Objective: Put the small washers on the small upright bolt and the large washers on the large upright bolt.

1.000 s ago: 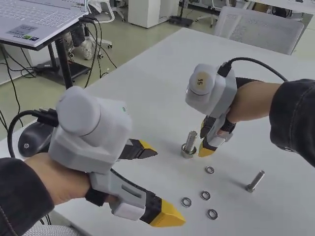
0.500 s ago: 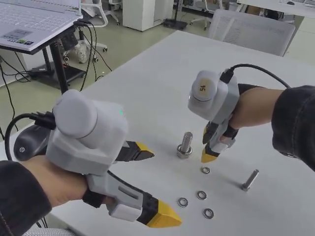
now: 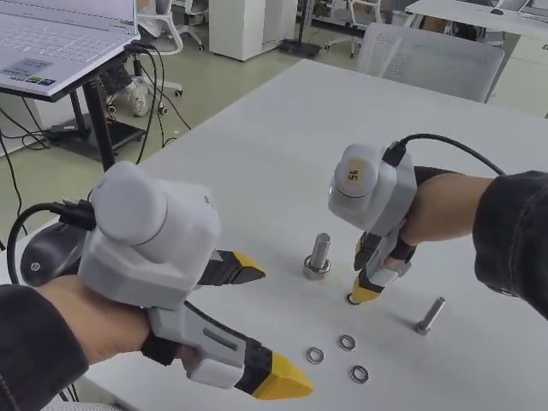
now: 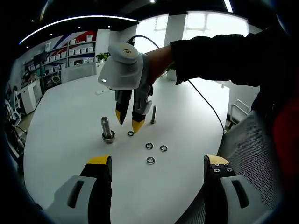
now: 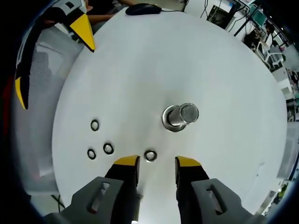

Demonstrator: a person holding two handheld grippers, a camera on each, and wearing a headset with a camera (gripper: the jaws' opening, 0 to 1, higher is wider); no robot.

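Note:
A large bolt (image 3: 318, 256) (image 4: 107, 129) (image 5: 180, 115) stands upright mid-table with a washer round its base. To its right stands a small bolt (image 3: 429, 315) (image 4: 153, 115). My right gripper (image 3: 364, 294) (image 5: 157, 163) (image 4: 129, 121) is open and points down, its tips low on either side of a small washer (image 5: 150, 155) (image 4: 131, 133). Three more washers (image 3: 346, 342) (image 4: 149, 145) (image 5: 108, 148) lie loose nearer me. My left gripper (image 3: 270, 325) (image 4: 158, 161) (image 5: 51, 65) is wide open and holds nothing, left of the washers.
A laptop (image 3: 51, 43) sits on a stand off the table's left edge, with cables below it. A dark mouse (image 3: 43, 253) lies near my left hand. A chair back (image 3: 428, 51) stands at the table's far side.
My right gripper has moved away from the large bolt's base, toward me, and come down over a loose washer. The left gripper has held still.

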